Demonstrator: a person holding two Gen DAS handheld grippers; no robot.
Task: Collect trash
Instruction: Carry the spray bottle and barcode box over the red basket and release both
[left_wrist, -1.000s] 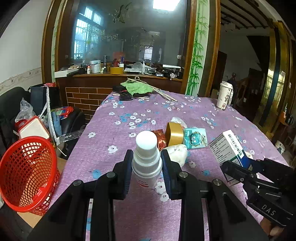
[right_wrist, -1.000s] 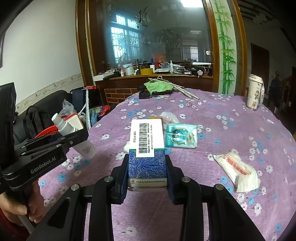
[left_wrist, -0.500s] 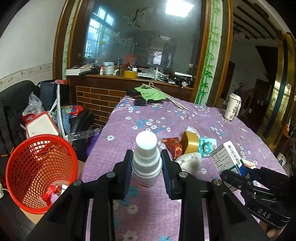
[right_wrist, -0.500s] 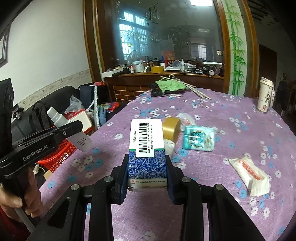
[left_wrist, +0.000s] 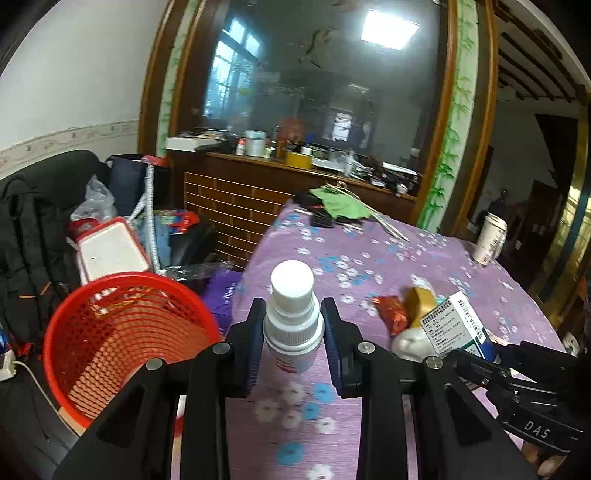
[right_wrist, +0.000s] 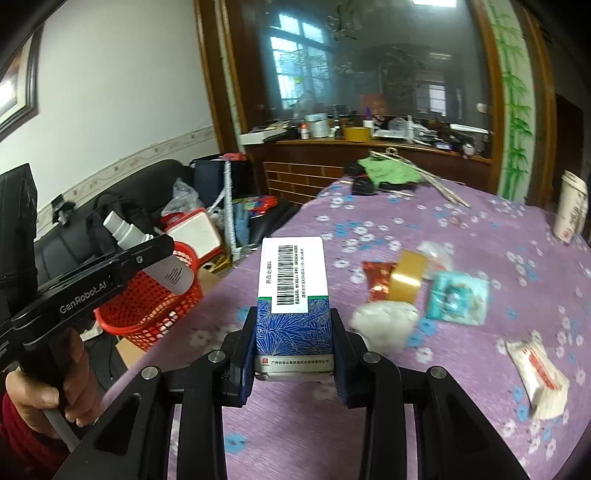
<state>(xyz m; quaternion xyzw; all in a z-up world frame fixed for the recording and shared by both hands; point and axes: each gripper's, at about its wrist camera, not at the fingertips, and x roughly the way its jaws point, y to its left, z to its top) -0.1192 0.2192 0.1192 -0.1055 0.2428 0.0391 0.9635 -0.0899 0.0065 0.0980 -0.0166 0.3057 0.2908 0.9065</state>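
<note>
Carrying trash in both hands here. The left gripper is clamped on a white spray bottle, which stands upright between the pads, and the right gripper is pinching a blue-and-white medicine box by its lower end, long axis pointing away. The red basket sits on the floor off the table's left edge, lower and to the left of both. The left hand looks nearer to it, so I'd guess the bottle gets dropped first. More scraps sit on the purple tablecloth.
</note>
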